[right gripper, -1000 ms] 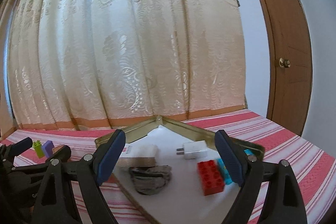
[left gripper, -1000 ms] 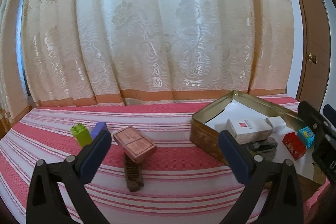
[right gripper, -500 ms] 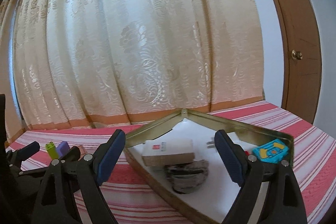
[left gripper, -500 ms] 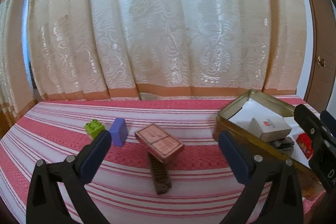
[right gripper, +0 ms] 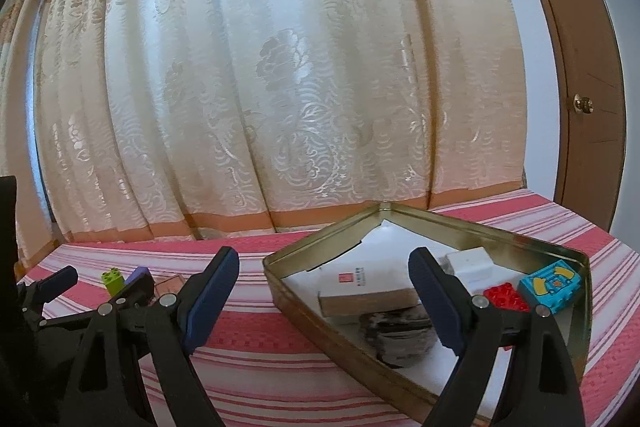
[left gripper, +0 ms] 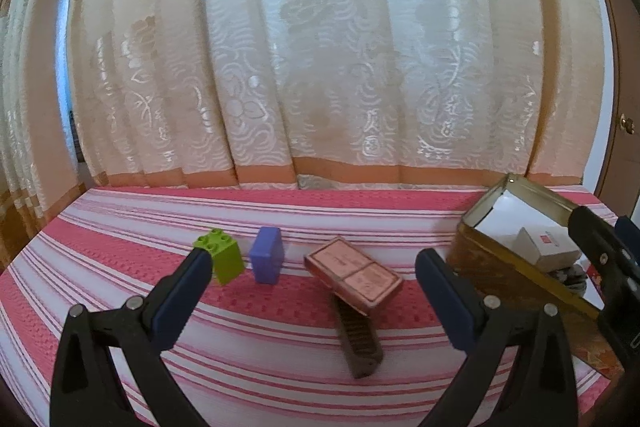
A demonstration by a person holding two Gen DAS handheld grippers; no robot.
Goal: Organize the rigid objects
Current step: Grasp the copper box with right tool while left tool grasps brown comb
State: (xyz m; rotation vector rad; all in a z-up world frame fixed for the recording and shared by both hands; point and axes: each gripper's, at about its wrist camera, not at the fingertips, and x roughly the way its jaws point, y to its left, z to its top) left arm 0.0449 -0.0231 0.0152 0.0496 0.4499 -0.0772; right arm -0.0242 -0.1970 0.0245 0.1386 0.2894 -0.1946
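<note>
Left tool [left gripper: 312,283] released, empty; right tool [right gripper: 324,291] likewise. Approach pink case [left gripper: 354,277] squarely, clamp its long sides, carry to tin [right gripper: 576,255] at bed's right edge.

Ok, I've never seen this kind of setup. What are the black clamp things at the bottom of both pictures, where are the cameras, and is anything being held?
Those clamps are hand-held two-finger grippers; a person carries one in each hand. Each has a fisheye camera looking forward along its fingers, so one picture is from the left gripper, the other from the right gripper. Both stand open with nothing between their blue pads: nothing is held.

Everything lies on a pink striped cloth in front of a curtain. Loose on it are a green block, a purple block, a pink flat box and a brown comb-like piece partly under that box.

To the right sits an open metal tin. Inside are a white box, a white charger, a red brick, a turquoise block and a dark crumpled item I cannot identify.
</note>
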